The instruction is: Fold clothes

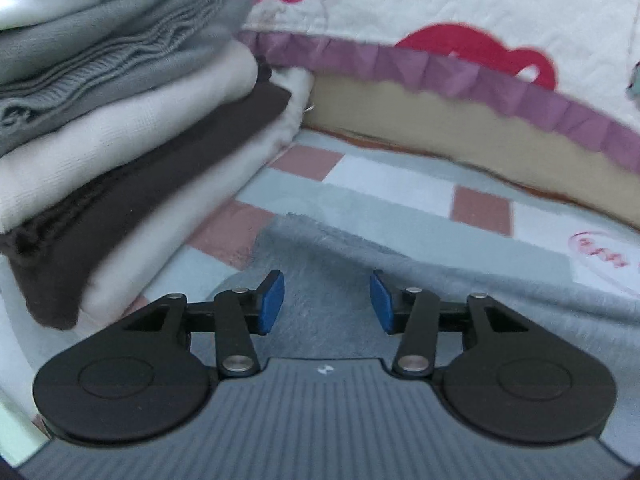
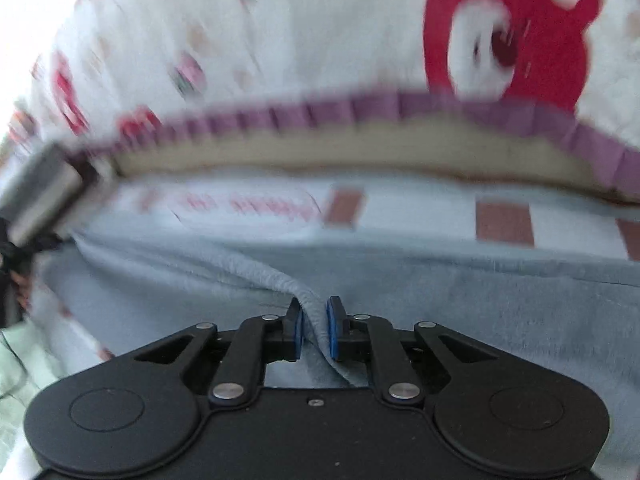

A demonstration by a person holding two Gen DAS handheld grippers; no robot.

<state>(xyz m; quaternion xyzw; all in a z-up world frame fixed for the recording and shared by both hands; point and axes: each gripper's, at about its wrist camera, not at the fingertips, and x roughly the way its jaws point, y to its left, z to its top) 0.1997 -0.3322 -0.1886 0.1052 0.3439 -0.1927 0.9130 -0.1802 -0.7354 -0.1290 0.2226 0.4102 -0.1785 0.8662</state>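
1. The task's thing is a pale blue-grey fleece garment (image 1: 400, 280), soft and fuzzy. It lies spread on a checked bedsheet (image 1: 384, 184) w/ pink, white and light blue squares.
2. My right claw (image 2: 314, 330) is clamped on a raised ridge of the fleece garment (image 2: 460, 300). The blue pads (image 2: 334, 332) press either side of the fold, cloth pinched between them. From there the ridge runs away up-left across the garment.
3. My left claw (image 1: 327, 304) is spread apart, blue pads (image 1: 274, 302) wide, nothing between them. It sits just above the fleece garment near its far edge; can't tell if it touches.
4. Left of the fleece garment stands a stack of folded clothes (image 1: 120, 140): white on top, grey ribbed knit, cream, dark brown, cream at the bottom. The stack sits on the bedsheet, just beside the garment's edge.
5. Beyond the fleece garment is a beige foam edge (image 1: 440, 128) under a purple ruffled trim (image 1: 400, 64), w/ a white quilt w/ red shapes (image 1: 460, 8) above.
6. Hard to make out: the right view is motion-blurred, esp. the quilt and a grey boxy thing (image 2: 40, 196) at the garment's far-left edge; can't say what it is. What kind of garment it is can't be told; its near part is hidden under both claw bodies. Red print on the bedsheet (image 1: 600, 252) is unreadable.
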